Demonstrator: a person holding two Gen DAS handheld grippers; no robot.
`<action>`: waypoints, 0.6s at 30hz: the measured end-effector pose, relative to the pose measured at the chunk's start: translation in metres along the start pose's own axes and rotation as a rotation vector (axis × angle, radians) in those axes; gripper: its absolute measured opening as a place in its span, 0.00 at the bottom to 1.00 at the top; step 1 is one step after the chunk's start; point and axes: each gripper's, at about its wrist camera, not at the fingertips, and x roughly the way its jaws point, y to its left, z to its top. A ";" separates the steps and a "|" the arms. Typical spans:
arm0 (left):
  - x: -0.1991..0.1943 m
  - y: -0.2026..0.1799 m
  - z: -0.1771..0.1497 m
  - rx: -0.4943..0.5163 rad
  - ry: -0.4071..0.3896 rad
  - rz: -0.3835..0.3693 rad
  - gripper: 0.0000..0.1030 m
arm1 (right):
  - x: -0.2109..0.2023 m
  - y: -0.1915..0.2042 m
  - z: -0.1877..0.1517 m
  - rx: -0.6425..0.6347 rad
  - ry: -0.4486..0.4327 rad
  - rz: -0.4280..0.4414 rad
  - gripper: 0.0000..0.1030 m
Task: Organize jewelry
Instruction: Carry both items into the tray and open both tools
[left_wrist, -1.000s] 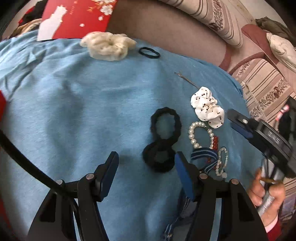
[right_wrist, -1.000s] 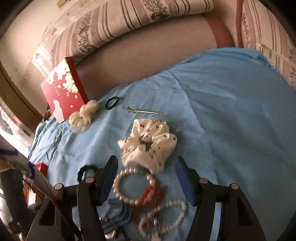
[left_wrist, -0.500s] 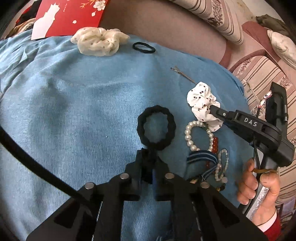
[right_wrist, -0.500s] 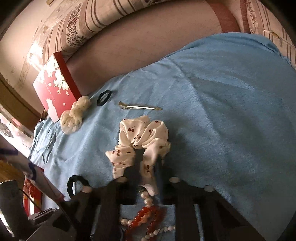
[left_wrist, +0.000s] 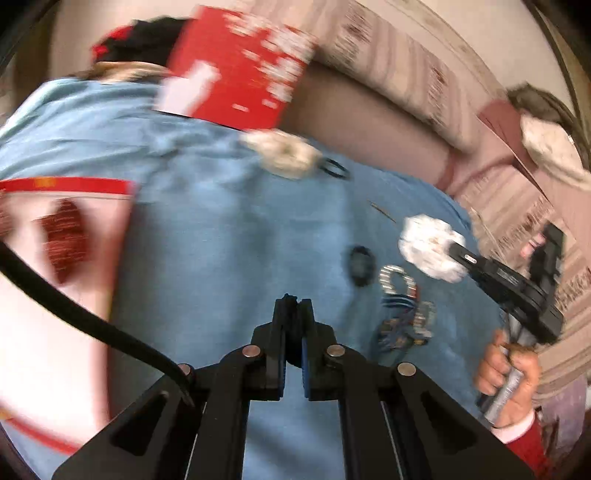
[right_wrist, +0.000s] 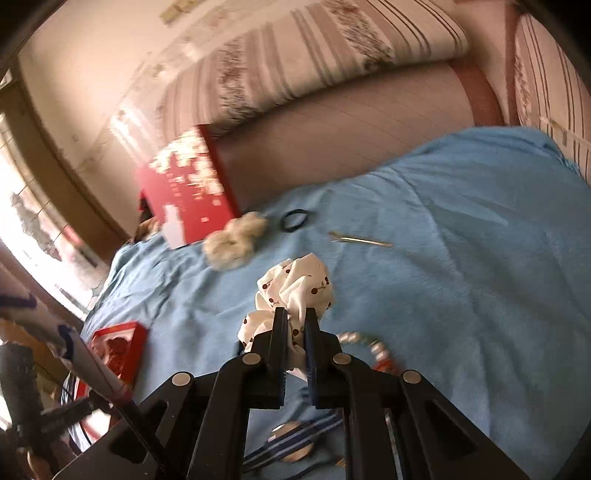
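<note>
My left gripper (left_wrist: 293, 301) is shut on a black scrunchie (left_wrist: 293, 332), a dark wad between its pads, lifted off the blue cloth (left_wrist: 221, 240). A second black ring (left_wrist: 360, 264) lies blurred on the cloth ahead. My right gripper (right_wrist: 295, 312) holds the white cherry-print scrunchie (right_wrist: 295, 280) above the cloth, its jaws closing the last bit on the fabric. The left wrist view shows that gripper (left_wrist: 458, 251) and the scrunchie (left_wrist: 428, 247) at the right. Beneath lie a pearl bracelet (left_wrist: 397, 277), red beads and a blue striped bow (right_wrist: 291, 439).
A cream scrunchie (right_wrist: 236, 240), a thin black hair tie (right_wrist: 293, 219) and a metal hair clip (right_wrist: 362, 240) lie farther back. A red flowered box (right_wrist: 188, 192) leans on the sofa back. A red-rimmed box (left_wrist: 62, 240) sits at the left. A hand (left_wrist: 506, 373) grips the right handle.
Both grippers went from open to shut, the left on a black scrunchie, the right on the white scrunchie. Both have since lifted, and the left has swung to the left.
</note>
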 end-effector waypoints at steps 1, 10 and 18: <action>-0.008 0.013 -0.002 -0.009 -0.015 0.032 0.06 | -0.003 0.010 -0.003 -0.016 -0.004 0.004 0.09; -0.072 0.155 -0.019 -0.214 -0.080 0.372 0.06 | 0.023 0.129 -0.063 -0.108 0.159 0.173 0.09; -0.096 0.238 -0.029 -0.359 -0.099 0.473 0.06 | 0.052 0.254 -0.107 -0.253 0.288 0.318 0.09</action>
